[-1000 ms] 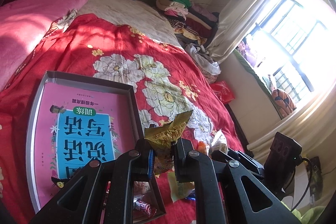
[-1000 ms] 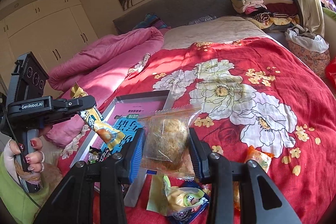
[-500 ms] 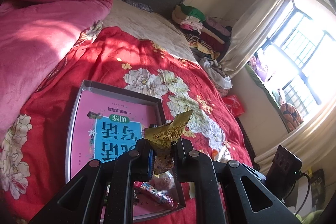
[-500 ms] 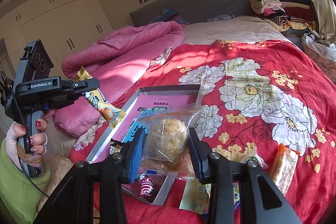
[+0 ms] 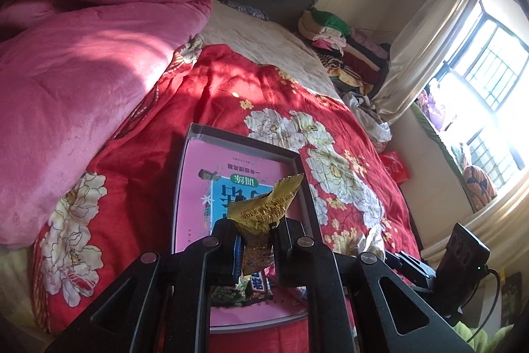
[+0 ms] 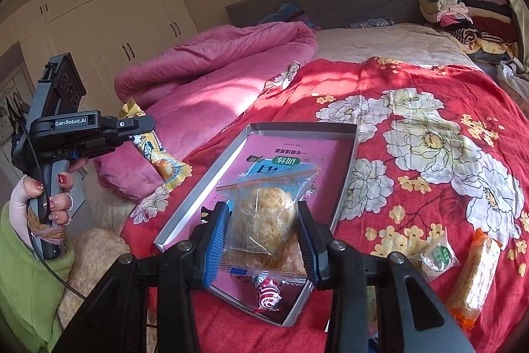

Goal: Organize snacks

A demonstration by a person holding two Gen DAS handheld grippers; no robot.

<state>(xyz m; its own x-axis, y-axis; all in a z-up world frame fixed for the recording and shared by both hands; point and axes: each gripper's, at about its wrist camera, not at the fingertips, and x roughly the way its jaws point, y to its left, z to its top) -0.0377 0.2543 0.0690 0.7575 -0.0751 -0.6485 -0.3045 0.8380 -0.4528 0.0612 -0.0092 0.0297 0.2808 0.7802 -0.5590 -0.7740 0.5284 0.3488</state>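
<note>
Right gripper [image 6: 263, 237] was clamped on a clear plastic bag with a brown cake [image 6: 264, 217], over the near end of the grey shallow box [image 6: 195, 191]. Left gripper [image 5: 254, 240] pinched a gold crinkled foil packet [image 5: 264, 210] above the same box. Step: carrying; next, probably lower and release inside. Only the right view showed loose snacks on the red floral quilt [image 6: 429, 187] at far right.
</note>
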